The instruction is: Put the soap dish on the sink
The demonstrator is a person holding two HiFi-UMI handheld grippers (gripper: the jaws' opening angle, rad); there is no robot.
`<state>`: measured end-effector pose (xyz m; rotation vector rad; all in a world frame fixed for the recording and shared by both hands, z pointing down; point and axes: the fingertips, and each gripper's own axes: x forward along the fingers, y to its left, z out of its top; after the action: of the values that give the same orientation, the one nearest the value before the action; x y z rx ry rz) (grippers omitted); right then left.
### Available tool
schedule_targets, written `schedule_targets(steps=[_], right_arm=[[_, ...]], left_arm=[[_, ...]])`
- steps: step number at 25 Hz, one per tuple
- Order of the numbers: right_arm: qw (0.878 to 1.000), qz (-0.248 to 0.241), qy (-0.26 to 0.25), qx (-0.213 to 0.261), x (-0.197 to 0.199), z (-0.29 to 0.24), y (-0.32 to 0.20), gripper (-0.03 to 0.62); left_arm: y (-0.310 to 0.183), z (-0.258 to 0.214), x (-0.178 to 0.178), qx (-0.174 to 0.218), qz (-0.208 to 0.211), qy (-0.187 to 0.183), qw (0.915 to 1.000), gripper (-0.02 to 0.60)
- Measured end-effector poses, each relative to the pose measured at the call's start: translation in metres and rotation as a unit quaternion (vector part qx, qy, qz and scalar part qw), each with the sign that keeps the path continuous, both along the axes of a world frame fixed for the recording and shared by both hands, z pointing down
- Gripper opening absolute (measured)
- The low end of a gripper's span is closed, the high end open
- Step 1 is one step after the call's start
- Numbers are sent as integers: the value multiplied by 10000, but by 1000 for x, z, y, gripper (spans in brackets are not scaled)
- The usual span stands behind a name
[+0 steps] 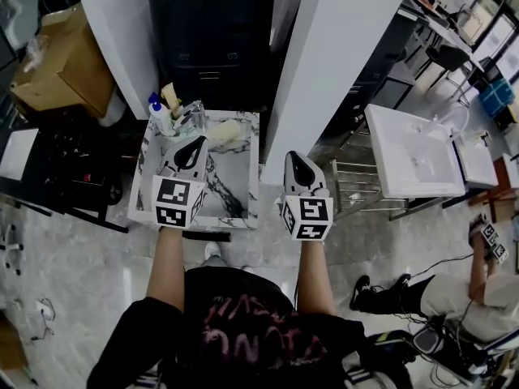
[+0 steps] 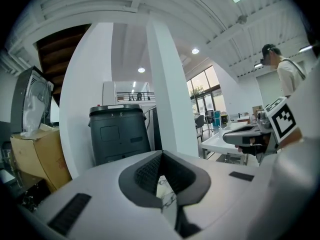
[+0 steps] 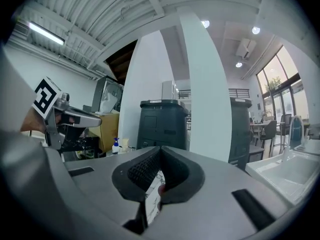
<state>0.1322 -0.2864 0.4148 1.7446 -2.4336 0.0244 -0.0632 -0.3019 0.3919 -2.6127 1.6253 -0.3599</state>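
A marble sink point(image 1: 240, 173) stands in front of me in the head view. A pale cream oblong thing, seemingly the soap dish point(image 1: 225, 131), lies on its back rim right of the tap point(image 1: 191, 117). My left gripper point(image 1: 195, 146) hovers over the basin, shut with nothing in it. In its own view the left gripper point(image 2: 161, 156) points almost level at a dark bin. My right gripper point(image 1: 297, 162) is beyond the sink's right edge, its jaws together and empty. In its own view the right gripper point(image 3: 160, 156) shows nothing between the pads.
A blue-capped bottle point(image 1: 158, 112) stands at the sink's back left. A white pillar point(image 1: 340, 55) rises right of the sink, and a dark bin point(image 1: 212, 31) stands behind it. A cardboard box point(image 1: 61, 59) sits far left. A second white sink point(image 1: 409, 148) and a seated person point(image 1: 478, 290) are at right.
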Motion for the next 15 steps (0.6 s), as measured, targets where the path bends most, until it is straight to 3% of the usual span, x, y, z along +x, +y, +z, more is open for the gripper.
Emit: schedule_targets(steps=[15], right_arm=[[9999, -97, 54, 56, 1, 0, 14, 12]], left_arm=[[22, -4, 3, 147, -94, 48, 9998, 15]])
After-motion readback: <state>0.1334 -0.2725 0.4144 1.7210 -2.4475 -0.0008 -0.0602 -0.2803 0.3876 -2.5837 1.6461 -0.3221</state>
